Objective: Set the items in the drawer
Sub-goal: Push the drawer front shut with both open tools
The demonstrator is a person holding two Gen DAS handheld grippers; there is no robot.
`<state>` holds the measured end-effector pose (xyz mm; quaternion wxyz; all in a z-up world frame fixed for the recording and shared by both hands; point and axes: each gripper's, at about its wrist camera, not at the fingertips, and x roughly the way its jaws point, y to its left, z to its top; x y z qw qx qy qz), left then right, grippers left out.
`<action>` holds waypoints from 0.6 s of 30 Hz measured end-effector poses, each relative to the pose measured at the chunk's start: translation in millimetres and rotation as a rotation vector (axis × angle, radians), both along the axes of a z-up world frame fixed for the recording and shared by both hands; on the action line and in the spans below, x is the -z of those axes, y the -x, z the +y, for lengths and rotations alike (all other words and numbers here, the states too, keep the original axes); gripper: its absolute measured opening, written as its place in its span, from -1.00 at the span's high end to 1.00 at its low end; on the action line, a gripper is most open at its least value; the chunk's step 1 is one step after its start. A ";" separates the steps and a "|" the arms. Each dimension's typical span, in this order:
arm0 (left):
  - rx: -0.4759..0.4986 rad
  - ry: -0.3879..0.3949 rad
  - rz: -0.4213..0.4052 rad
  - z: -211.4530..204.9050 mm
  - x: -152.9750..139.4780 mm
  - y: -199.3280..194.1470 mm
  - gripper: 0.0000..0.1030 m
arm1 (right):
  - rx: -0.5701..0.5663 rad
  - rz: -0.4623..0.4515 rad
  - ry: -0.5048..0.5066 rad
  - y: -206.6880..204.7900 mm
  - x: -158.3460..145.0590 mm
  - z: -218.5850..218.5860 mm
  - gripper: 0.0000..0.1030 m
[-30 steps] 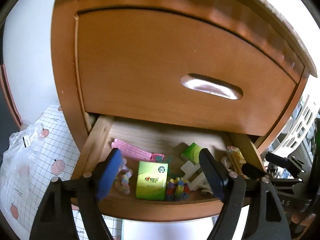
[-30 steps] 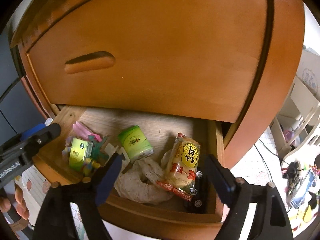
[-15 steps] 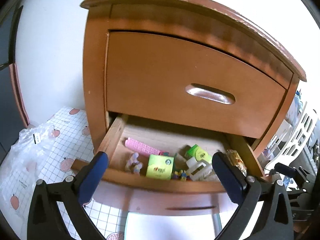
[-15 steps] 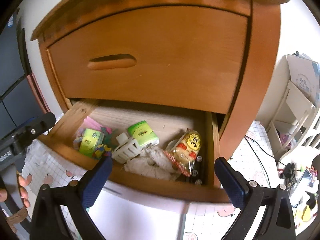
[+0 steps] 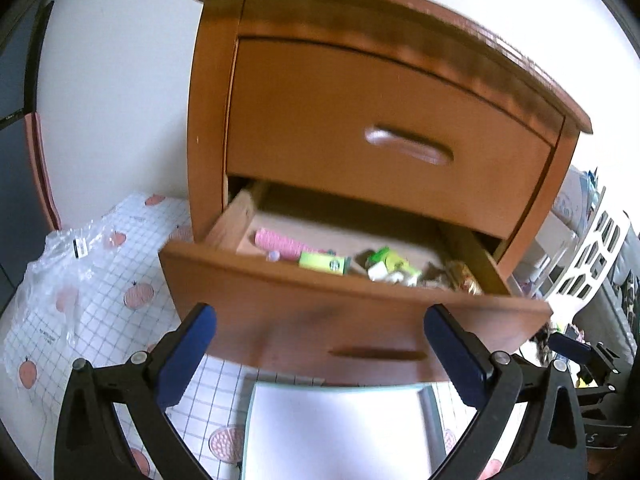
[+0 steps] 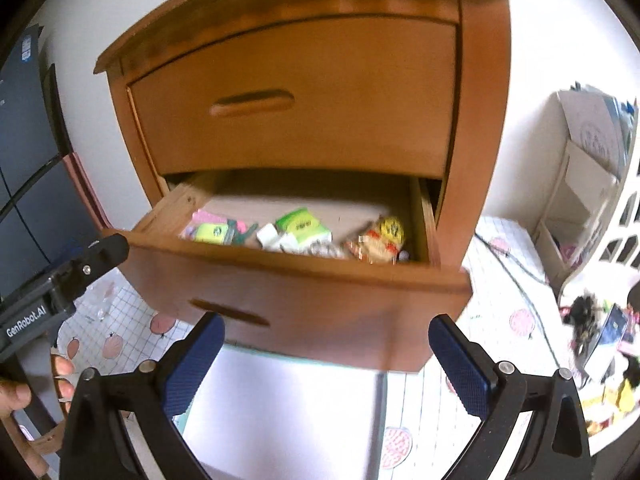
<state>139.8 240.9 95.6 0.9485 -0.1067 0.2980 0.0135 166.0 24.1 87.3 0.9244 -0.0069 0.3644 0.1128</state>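
Note:
The lower drawer (image 5: 320,312) (image 6: 304,292) of a brown wooden nightstand stands pulled out. Inside lie a pink clip strip (image 5: 280,243), a green tissue pack (image 5: 322,262) (image 6: 210,233), a second green pack (image 6: 302,226), a white plastic piece (image 6: 272,238) and a yellow snack bag (image 6: 380,238). My left gripper (image 5: 320,344) is open, empty, in front of the drawer's face and short of it. My right gripper (image 6: 326,352) is also open and empty, before the same front. The upper drawer (image 5: 380,140) is closed.
A white lidded box (image 5: 340,432) (image 6: 288,412) sits on the checked floor mat under the drawer. A clear plastic bag (image 5: 64,280) lies at left. White shelves and a basket (image 6: 600,208) stand at right. The other gripper and a hand (image 6: 16,392) show at the right wrist view's left edge.
Both grippers have pulled back from over the drawer's contents to in front of its face, and their jaws have spread wider. The nightstand now looks smaller and farther away.

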 end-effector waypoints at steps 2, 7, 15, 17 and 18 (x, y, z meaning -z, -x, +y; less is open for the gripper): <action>0.000 -0.006 0.015 -2.3 7.3 0.2 -1.00 | 0.014 0.019 -0.005 1.9 9.0 -1.6 -1.00; -0.004 -0.021 0.067 -6.4 25.2 -7.9 -1.00 | 0.039 0.064 -0.016 -0.7 29.7 -4.5 -1.00; -0.006 -0.024 0.114 -8.2 45.3 -23.3 -1.00 | 0.052 0.100 -0.001 -14.5 48.9 -2.1 -1.00; -0.009 -0.025 0.116 -6.6 46.8 -26.9 -1.00 | 0.055 0.106 0.001 -19.2 51.5 -1.1 -1.00; -0.010 -0.024 0.116 -5.3 47.1 -28.7 -1.00 | 0.056 0.107 0.002 -21.0 52.0 -0.6 -1.00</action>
